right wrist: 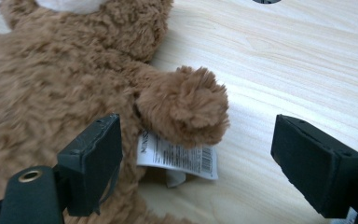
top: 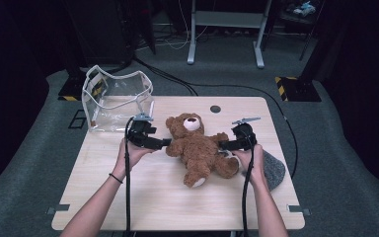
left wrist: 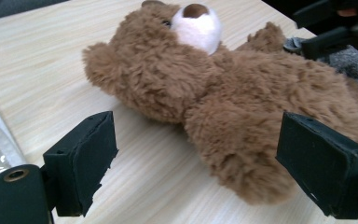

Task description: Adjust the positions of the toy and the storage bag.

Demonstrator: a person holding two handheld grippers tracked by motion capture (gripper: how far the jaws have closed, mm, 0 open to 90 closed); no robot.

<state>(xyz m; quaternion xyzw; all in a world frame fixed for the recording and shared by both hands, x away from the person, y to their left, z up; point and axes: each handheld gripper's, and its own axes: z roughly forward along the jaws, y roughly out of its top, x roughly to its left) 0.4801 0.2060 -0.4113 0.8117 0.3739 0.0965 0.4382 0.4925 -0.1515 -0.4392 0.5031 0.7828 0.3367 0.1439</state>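
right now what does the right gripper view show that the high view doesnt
Right gripper view alone: the printed white label with its barcode under the teddy bear's paw.
High view alone: the clear bag, the grey cloth, and the left hand-held gripper.
Shared: the teddy bear, the wooden table and the right hand-held gripper, jaws open.

Clear plastic pouch [top: 117,101] standing open at the wooden table's [top: 153,197] far-left corner; grey cloth [top: 275,170] (partly hidden) near its right edge. Beyond, metal desk legs [top: 225,34].
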